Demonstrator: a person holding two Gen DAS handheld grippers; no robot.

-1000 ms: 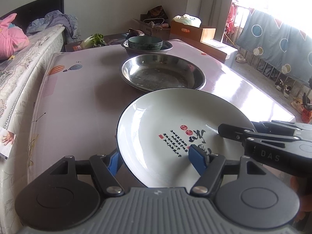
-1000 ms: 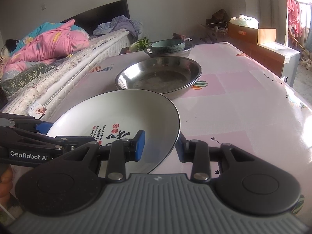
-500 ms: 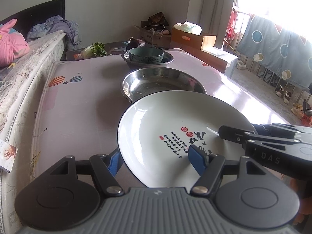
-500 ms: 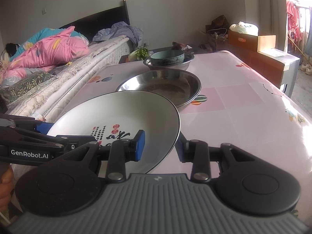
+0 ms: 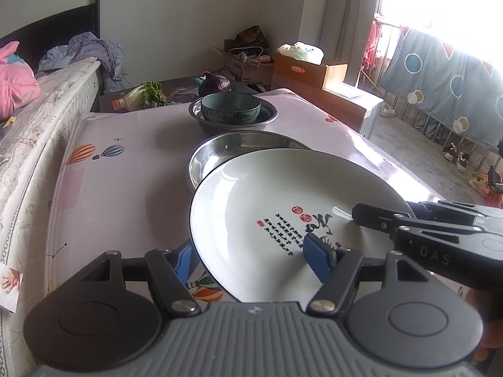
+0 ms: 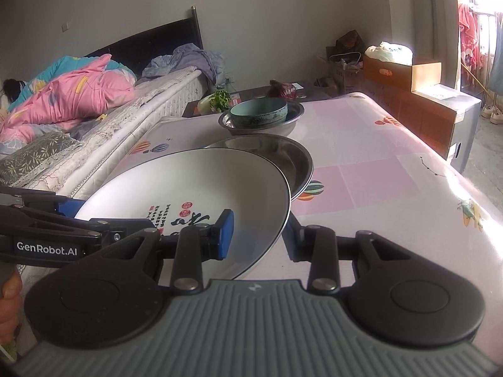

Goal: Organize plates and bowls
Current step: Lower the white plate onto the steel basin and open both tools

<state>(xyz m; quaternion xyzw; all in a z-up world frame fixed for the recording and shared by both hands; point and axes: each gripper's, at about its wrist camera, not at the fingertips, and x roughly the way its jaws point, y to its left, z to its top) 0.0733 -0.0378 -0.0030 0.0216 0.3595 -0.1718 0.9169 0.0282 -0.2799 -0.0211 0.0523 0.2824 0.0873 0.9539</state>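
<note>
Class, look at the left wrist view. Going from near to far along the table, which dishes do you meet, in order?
White plate → large steel basin → small steel basin with the teal bowl sitting in it.

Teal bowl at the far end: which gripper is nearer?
Neither clearly. Left gripper and right gripper both clamp the white plate, well short of the teal bowl.

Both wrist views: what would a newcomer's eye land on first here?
First, the round white ceramic plate with calligraphy, held off the pink balloon-print table, each side of its rim clamped by the left gripper and the right gripper. Just beyond it sits a wide shallow steel basin; farther back, a teal bowl nests in a smaller steel basin.
</note>
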